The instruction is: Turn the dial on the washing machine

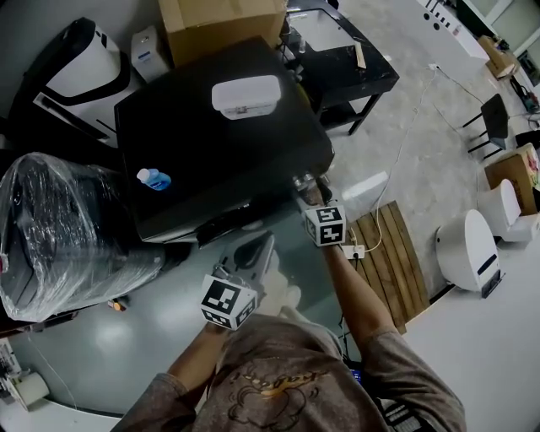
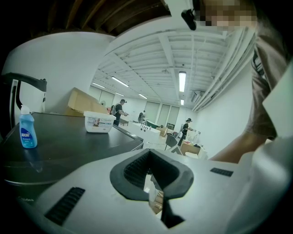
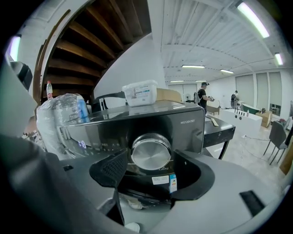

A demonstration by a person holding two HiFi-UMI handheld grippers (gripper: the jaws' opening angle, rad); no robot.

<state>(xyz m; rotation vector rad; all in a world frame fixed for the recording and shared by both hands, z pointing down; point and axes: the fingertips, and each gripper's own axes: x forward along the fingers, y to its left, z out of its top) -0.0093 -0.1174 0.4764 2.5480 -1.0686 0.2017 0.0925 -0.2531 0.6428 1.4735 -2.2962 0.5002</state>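
The black washing machine point(image 1: 219, 143) fills the middle of the head view. Its round silver dial point(image 3: 151, 151) sits on the front panel at the right end. My right gripper point(image 3: 151, 170) is open right in front of the dial, one dark pad point(image 3: 111, 170) on each side of it and not touching. In the head view the right gripper point(image 1: 309, 187) is at the machine's front right corner. My left gripper point(image 1: 267, 243) hangs lower, in front of the machine, shut on nothing. In its own view the left gripper point(image 2: 150, 156) points past the machine's top.
A white tub point(image 1: 245, 95) and a blue bottle point(image 1: 154, 178) stand on the machine's lid. A plastic-wrapped bundle point(image 1: 59, 228) lies to the left, a cardboard box point(image 1: 224, 25) behind. A black table point(image 1: 342, 59), a wooden pallet point(image 1: 390, 253) and white appliances point(image 1: 468, 249) are on the right.
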